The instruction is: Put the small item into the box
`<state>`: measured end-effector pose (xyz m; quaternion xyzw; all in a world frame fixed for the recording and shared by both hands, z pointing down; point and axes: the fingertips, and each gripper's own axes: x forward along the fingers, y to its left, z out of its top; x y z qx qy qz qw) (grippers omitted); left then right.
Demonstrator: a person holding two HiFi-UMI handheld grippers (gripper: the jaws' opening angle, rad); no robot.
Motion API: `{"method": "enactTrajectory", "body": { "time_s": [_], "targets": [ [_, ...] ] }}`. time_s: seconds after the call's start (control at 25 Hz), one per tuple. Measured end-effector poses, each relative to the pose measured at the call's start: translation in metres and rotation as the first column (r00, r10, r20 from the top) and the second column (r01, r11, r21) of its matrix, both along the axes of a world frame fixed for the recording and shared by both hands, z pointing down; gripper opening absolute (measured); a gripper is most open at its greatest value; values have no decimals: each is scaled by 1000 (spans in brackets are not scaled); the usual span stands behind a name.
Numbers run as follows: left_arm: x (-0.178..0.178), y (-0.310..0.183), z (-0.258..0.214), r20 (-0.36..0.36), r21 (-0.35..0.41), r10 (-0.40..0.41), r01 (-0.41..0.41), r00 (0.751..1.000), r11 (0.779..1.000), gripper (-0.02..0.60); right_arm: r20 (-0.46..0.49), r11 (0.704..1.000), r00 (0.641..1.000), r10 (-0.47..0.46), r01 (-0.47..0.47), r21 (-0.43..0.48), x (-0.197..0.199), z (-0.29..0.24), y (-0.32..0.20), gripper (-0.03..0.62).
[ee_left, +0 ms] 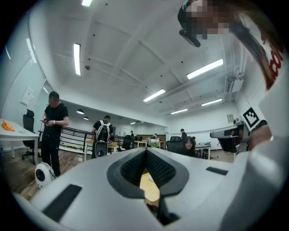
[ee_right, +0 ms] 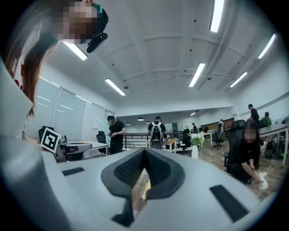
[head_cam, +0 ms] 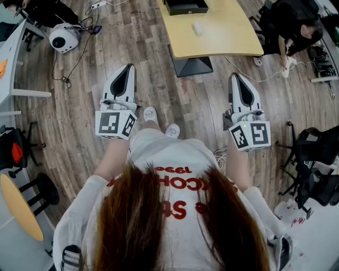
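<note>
**Here: both grippers closed and empty, small item lying on the table**

Nearest us, the person's long hair and white shirt with red print fill the lower head view. Two white shoes (head_cam: 150, 113) stand just beyond on the wooden floor (head_cam: 159, 53). The left gripper (head_cam: 128, 69) is held at about 10 o'clock from the shoes and the right gripper (head_cam: 235, 78) at about 2 o'clock. They are well apart and both point ahead. In each gripper's own view we see the jaws brought together at the tips with nothing between them. Only a strip of floor and yellow tabletop shows through the gap behind the tips.

Farther on, at 12 o'clock, stands the yellow table (head_cam: 228, 37). The small item (head_cam: 197, 28), white and oval, lies on its bare top, well apart from both grippers. The black box (head_cam: 185, 6) sits beyond it, at 11 o'clock from the item, cut off by the frame edge. A round white device (head_cam: 64, 37) lies on the floor at 10 o'clock. At 2 o'clock a person in dark clothes (head_cam: 294, 29) sits beside the table.
</note>
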<state>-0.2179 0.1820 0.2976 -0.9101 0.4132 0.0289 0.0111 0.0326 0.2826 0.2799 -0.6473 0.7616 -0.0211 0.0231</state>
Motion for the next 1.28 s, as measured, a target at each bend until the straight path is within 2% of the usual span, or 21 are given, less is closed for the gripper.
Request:
{"method": "enactTrajectory", "body": {
  "time_s": [0.44, 0.64, 0.96, 1.28],
  "targets": [
    [6, 0, -9, 13, 22, 7, -7, 1000, 1000, 8, 33, 1000, 999, -8, 7, 30, 2, -11, 1, 5],
    [18, -8, -5, 54, 41, 34, -36, 998, 999, 8, 54, 1000, 998, 13, -14, 16, 9, -7, -8, 5],
    [47, -61, -1, 21, 24, 72, -73, 997, 997, 8, 52, 999, 998, 44, -45, 13, 28, -7, -45, 5],
    [81, -140, -5, 10, 24, 126, -127, 992, 992, 8, 56, 997, 995, 77, -78, 17, 49, -11, -111, 5]
  ]
}}
